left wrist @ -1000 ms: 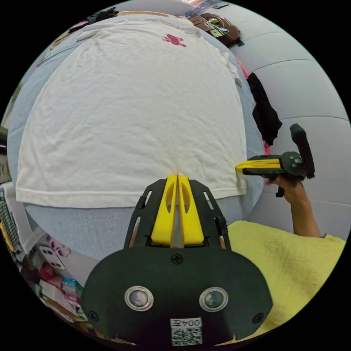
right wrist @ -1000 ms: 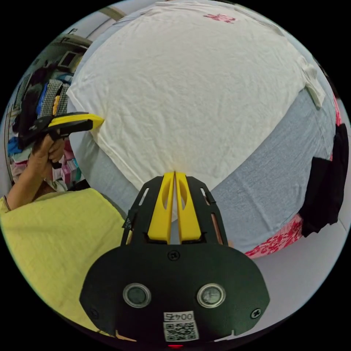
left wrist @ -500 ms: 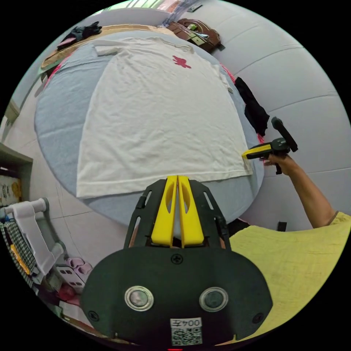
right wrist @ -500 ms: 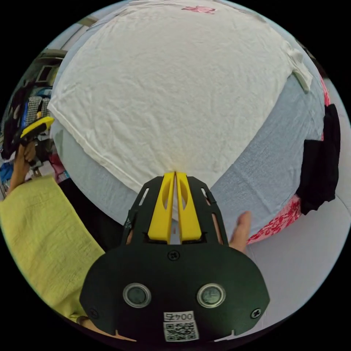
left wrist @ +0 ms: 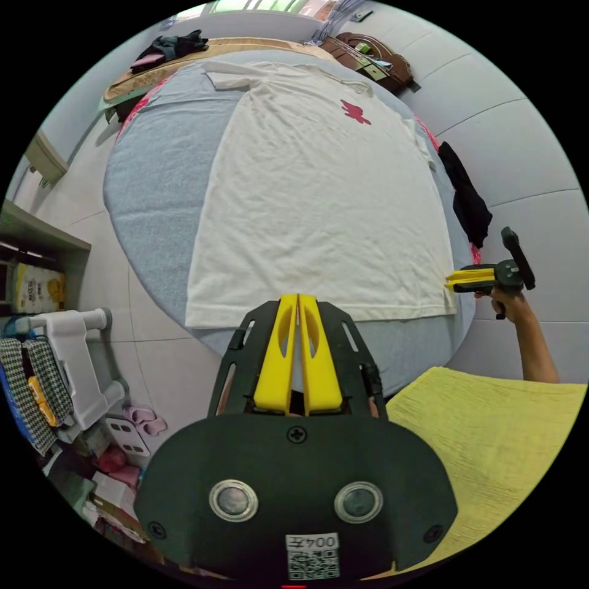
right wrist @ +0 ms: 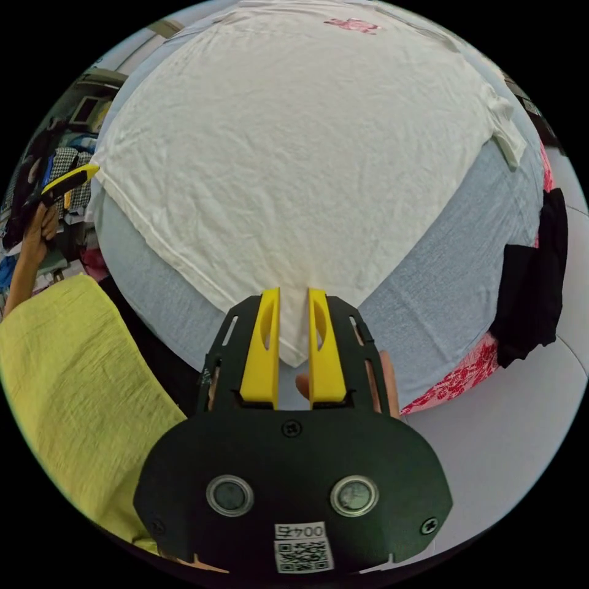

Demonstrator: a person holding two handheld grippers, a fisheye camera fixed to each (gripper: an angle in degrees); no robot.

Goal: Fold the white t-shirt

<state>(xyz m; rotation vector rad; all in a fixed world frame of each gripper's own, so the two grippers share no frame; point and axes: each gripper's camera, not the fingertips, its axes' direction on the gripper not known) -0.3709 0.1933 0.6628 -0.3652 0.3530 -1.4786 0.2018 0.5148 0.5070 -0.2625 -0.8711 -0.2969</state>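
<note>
White t-shirt (left wrist: 319,202) flat on grey sheet (left wrist: 153,184); left gripper (left wrist: 297,300) clenched empty; right gripper (right wrist: 293,294) parted astride hem corner; black garment (right wrist: 531,282) nearby.

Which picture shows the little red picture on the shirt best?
The left gripper view: the small red print sits plainly on the white cotton t-shirt, away from the picture's edge. In the right gripper view the print is squashed at the top rim, paler and harder to make out.

No text is legible; each gripper's code sticker (left wrist: 312,556) appears mirrored and unreadable.
</note>
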